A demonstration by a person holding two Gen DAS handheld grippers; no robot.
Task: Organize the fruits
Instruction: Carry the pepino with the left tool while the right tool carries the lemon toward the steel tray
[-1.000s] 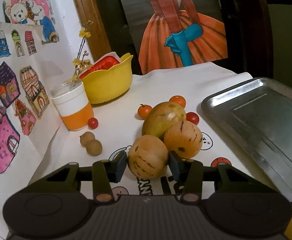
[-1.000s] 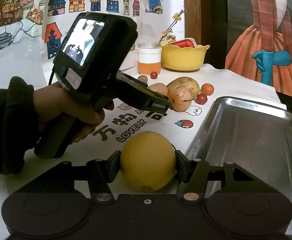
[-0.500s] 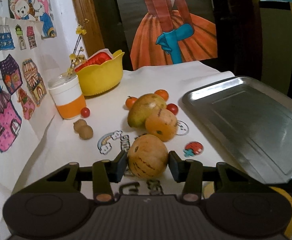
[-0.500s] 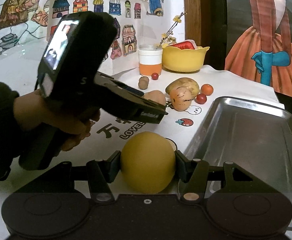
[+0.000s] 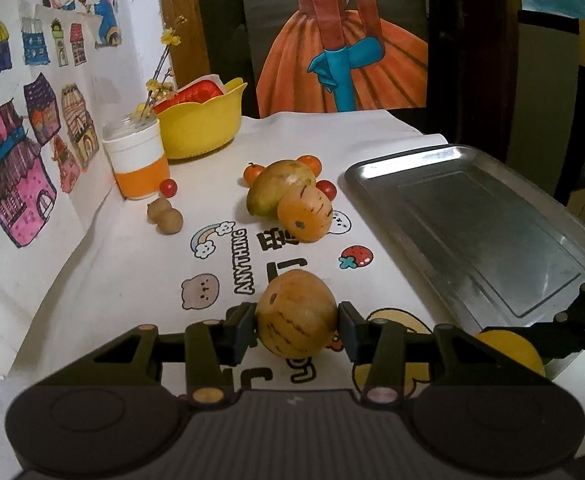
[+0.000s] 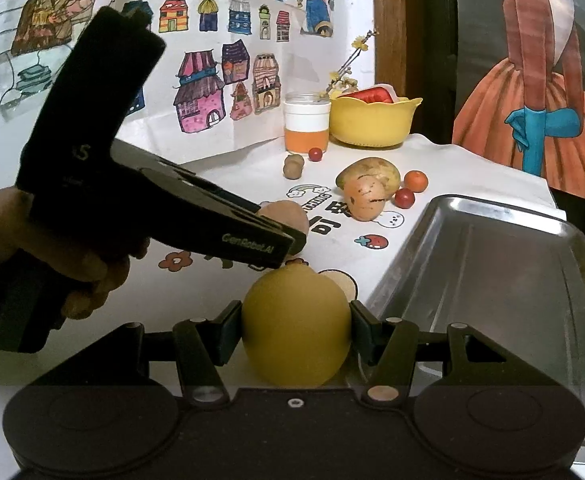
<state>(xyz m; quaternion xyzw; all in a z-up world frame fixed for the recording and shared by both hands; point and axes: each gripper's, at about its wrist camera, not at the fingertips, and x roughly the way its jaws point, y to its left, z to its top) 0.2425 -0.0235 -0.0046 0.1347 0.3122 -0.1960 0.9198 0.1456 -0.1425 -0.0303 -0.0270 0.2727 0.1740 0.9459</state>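
My left gripper (image 5: 297, 324) is shut on a striped orange-tan melon (image 5: 295, 312), held above the printed cloth, well back from the fruit pile. My right gripper (image 6: 295, 330) is shut on a yellow lemon (image 6: 295, 328) beside the near left corner of the steel tray (image 6: 492, 264). On the cloth lie a second striped melon (image 5: 304, 216), a mango (image 5: 276, 188), two small oranges (image 5: 252, 172), two cherry tomatoes (image 5: 326, 188) by the pile and two brown longans (image 5: 166, 218). In the right wrist view the left gripper (image 6: 292, 236) appears with its melon (image 6: 288, 216) partly hidden.
A steel tray (image 5: 472, 216) fills the right side of the table. A yellow bowl (image 5: 200, 128) with a red item and an orange-and-white jar (image 5: 138, 160) stand at the back left, a cherry tomato (image 5: 168, 187) beside the jar. Drawings cover the left wall. A hand (image 6: 88, 276) holds the left gripper.
My left gripper has pulled back toward the near edge with the striped melon, away from the pile. The right gripper kept the lemon near the tray corner.
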